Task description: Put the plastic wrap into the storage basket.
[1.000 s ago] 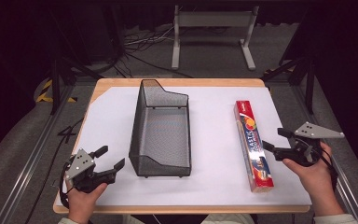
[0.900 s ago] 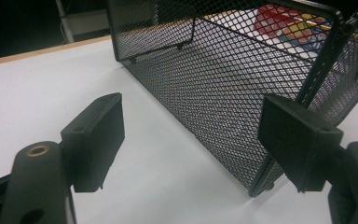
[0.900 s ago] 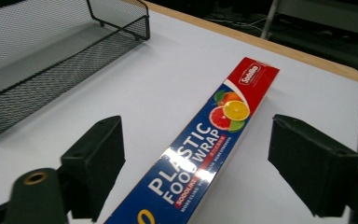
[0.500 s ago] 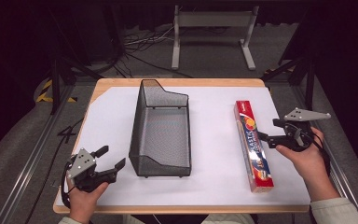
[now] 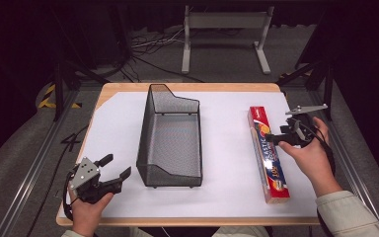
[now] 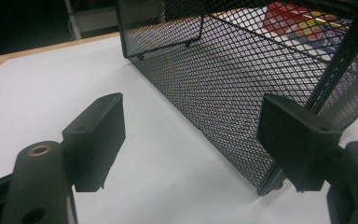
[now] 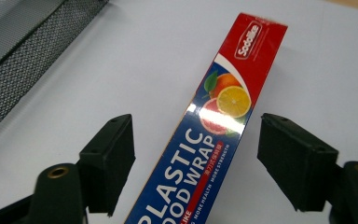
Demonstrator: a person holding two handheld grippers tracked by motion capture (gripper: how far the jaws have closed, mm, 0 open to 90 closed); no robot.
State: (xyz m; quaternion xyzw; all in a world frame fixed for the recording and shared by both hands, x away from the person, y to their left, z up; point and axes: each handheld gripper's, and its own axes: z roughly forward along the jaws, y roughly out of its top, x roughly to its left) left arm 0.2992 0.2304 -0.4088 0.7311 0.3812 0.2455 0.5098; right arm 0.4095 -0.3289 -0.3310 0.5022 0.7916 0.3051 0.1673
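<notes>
We see the plastic wrap box (image 7: 214, 140) cut off at the bottom edge of the right gripper view, its lower lettering lost. In the left gripper view it shows only blurred through the mesh basket (image 6: 242, 88). The box lies flat on the right of the bench (image 5: 227, 207), well apart from the basket. Our right gripper (image 5: 276, 138) is spread wide astride the box, not touching it. Our left gripper (image 5: 114, 170) is released, empty, just beside the basket's near corner.
</notes>
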